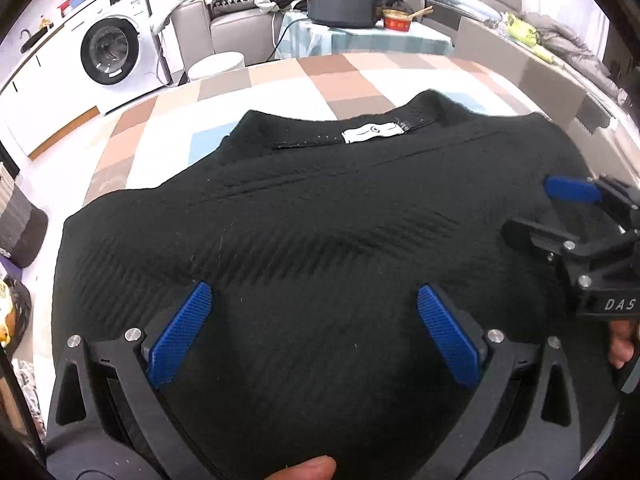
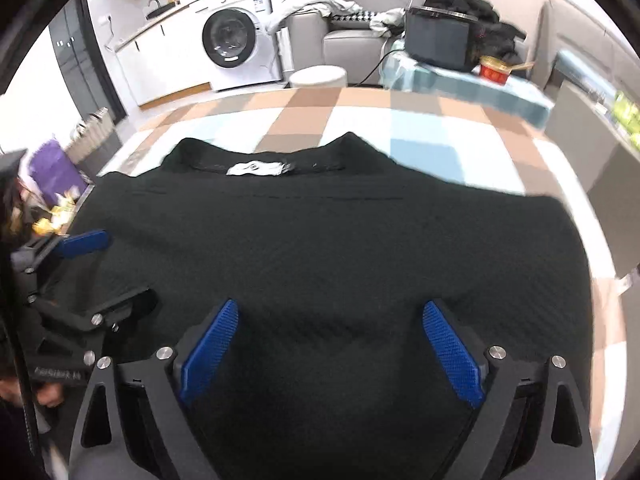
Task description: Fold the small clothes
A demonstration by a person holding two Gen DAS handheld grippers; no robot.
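A black ribbed knit garment [image 1: 320, 220] lies spread flat on the checked tablecloth [image 1: 344, 76], collar at the far side with a white label [image 1: 372, 134]. My left gripper [image 1: 314, 290] hovers open over its near part, blue pads wide apart and nothing between them. My right gripper [image 1: 528, 208] shows at the right edge, open over the garment's right side. In the right wrist view the garment [image 2: 340, 240] and its label [image 2: 256, 168] fill the middle. There my right gripper [image 2: 331, 307] is open above the cloth, and my left gripper [image 2: 130, 265] is open at the left.
Beyond the table's far edge stand a white washing machine [image 1: 110, 50], a grey sofa [image 1: 224, 20], a white stool [image 1: 216, 64] and a side table with a black appliance [image 1: 340, 0] and a red bowl [image 1: 396, 22]. A cardboard box [image 1: 532, 76] sits at the right.
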